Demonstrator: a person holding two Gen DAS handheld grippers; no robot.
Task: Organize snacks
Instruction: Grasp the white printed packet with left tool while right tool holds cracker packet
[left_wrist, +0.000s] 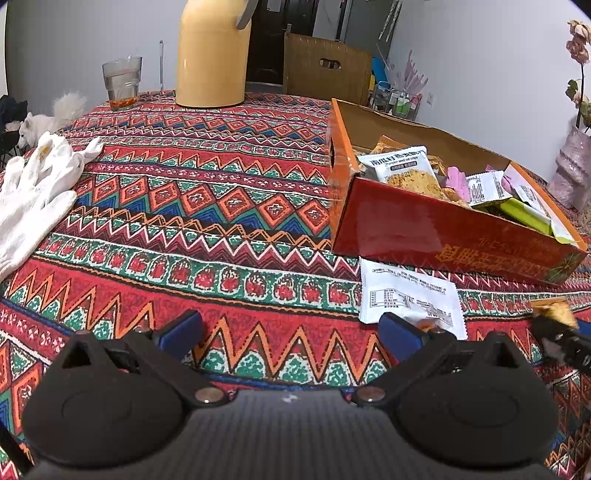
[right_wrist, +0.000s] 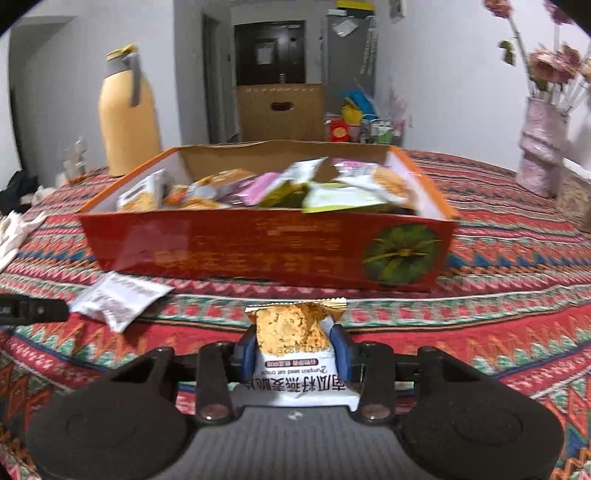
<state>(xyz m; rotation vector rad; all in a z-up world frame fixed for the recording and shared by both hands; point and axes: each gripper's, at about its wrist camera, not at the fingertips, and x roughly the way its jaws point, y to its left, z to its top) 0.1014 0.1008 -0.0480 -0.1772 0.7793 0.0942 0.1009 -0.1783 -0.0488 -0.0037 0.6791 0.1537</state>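
My right gripper is shut on a white snack packet with an oat crisp pictured on it, held just above the tablecloth in front of the red cardboard box. The box holds several snack packets. Another white packet lies flat on the cloth by the box's near wall, just beyond the right finger of my left gripper. The left gripper is open with nothing between its blue pads. In the left wrist view the held packet shows at the right edge.
White gloves lie at the table's left edge. A yellow thermos and a glass stand at the far side. A pink vase with flowers stands to the right of the box. A white dog is beyond the table's left edge.
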